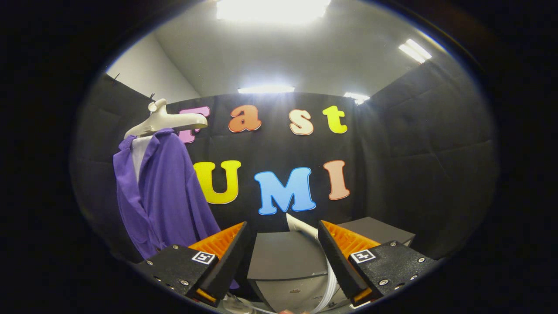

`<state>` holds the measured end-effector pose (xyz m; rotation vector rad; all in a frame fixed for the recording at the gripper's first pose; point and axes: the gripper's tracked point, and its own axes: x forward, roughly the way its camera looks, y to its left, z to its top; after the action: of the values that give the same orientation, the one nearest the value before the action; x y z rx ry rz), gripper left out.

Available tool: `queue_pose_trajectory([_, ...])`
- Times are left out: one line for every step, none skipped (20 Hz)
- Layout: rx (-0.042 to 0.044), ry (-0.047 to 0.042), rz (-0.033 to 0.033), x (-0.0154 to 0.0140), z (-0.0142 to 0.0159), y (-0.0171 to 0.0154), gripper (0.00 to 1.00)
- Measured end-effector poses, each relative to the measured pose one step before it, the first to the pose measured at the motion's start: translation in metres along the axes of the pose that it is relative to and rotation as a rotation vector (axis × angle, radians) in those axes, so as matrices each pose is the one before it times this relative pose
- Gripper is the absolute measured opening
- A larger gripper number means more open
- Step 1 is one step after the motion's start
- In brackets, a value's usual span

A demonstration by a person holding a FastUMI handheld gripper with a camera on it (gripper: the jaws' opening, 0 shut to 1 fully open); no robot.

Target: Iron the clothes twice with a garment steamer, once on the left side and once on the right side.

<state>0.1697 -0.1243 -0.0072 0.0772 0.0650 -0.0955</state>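
Between the two fingers of the tool (281, 261), which stand wide apart and press on nothing, I see the grey body of the garment steamer (283, 270) low and just ahead, with its white hose (330, 281) curving beside the right finger and a white nozzle piece (301, 226) rising behind it. Well off to the left and beyond the fingers, a purple shirt (163, 196) hangs open on a cream hanger (163, 121) in front of the black wall, with a white layer (139, 152) visible inside its collar.
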Motion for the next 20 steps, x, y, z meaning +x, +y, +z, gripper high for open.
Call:
queue_pose_trajectory([0.00689,0.00901,0.00163,0.01659,0.00123,-0.01023,0.96])
queue_pose_trajectory([0.00531,0.00994,0.00151,0.01762,0.00041,-0.01082,0.96])
queue_pose_trajectory([0.00293,0.01302,-0.00363,0.01756,-0.00109,-0.01112,0.96])
queue_pose_trajectory([0.00388,0.01275,-0.00763,0.01673,-0.00120,-0.01188,0.96])
queue_pose_trajectory([0.00755,0.00949,-0.00747,0.02029,-0.00044,-0.01068,0.96])
queue_pose_trajectory([0.01057,0.01275,-0.00450,0.01790,-0.00091,-0.01041,0.96])
queue_pose_trajectory([0.01251,0.01470,0.00096,0.01563,-0.00260,-0.01013,0.96])
queue_pose_trajectory([0.01245,0.01582,0.00096,0.01538,-0.00278,-0.00900,0.95])
queue_pose_trajectory([0.01361,0.01627,0.00094,0.01419,-0.00396,-0.00997,0.95])
queue_pose_trajectory([0.01669,0.01927,0.00296,0.01283,-0.00392,-0.00778,0.95])
queue_pose_trajectory([0.02320,0.02303,0.01252,0.01176,-0.00608,-0.00474,0.95])
queue_pose_trajectory([0.02289,0.02625,0.02405,0.01075,-0.00610,-0.00131,0.95])
queue_pose_trajectory([0.01980,0.02955,0.01889,0.01339,-0.00870,-0.00272,0.95])
queue_pose_trajectory([0.02114,0.03074,0.01289,0.01096,-0.00634,-0.00598,0.95])
queue_pose_trajectory([0.02686,0.03042,0.01394,0.01073,-0.00714,-0.00596,0.95])
queue_pose_trajectory([0.03696,0.03471,0.01710,0.01017,-0.00650,-0.00461,0.95])
queue_pose_trajectory([0.04886,0.03763,0.02660,0.00850,-0.00626,-0.00283,0.95])
queue_pose_trajectory([0.06360,0.03663,0.03870,0.00734,-0.00473,-0.00130,0.95])
queue_pose_trajectory([0.06549,0.04209,0.04177,0.00760,-0.00562,-0.00144,0.95])
queue_pose_trajectory([0.05977,0.04106,0.03036,0.00708,-0.00362,-0.00375,0.95])
